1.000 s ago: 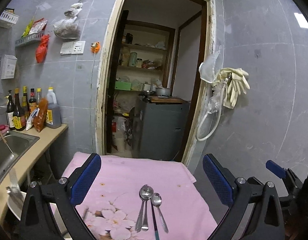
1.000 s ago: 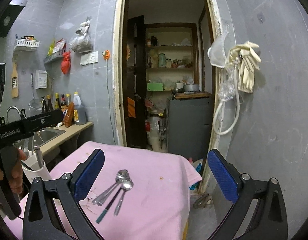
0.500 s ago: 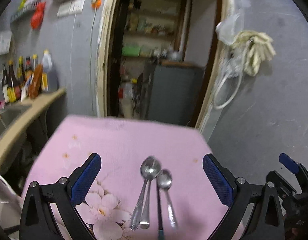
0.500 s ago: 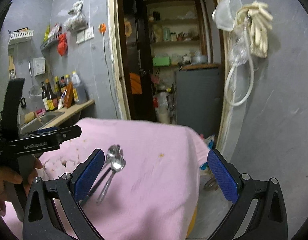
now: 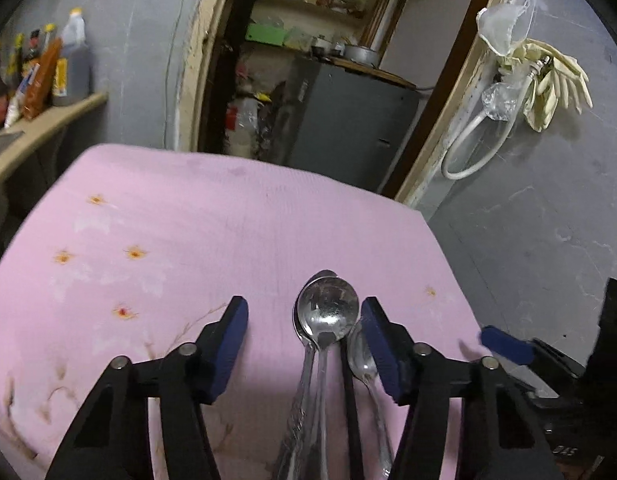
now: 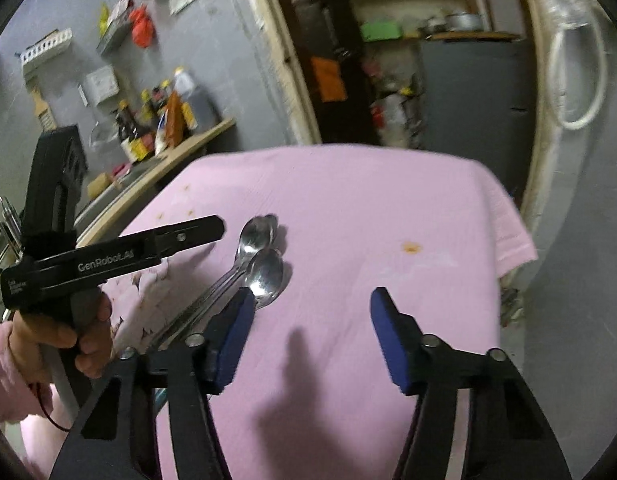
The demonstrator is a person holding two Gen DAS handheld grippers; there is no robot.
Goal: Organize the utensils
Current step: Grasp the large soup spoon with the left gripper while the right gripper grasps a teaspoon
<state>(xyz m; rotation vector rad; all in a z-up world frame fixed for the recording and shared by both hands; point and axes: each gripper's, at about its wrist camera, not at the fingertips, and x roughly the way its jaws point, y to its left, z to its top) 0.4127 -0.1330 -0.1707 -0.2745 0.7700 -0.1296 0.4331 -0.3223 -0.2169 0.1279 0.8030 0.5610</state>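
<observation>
Pink cloth [image 5: 180,216] covers the tabletop before a doorway; both tongs gape, closing in. Right view alone shows a sleeve [image 6: 8,364].

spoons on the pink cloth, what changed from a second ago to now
Both tongs dropped toward the spoons and tipped downward, and their jaws have just been closing from wide to about half. The left tongs now straddle the spoon bowls without pinching them; the right tongs hang over bare pink cloth just right of the spoons, holding nothing. The spoons lie bunched where they were, and the cloth is unmoved.
</observation>
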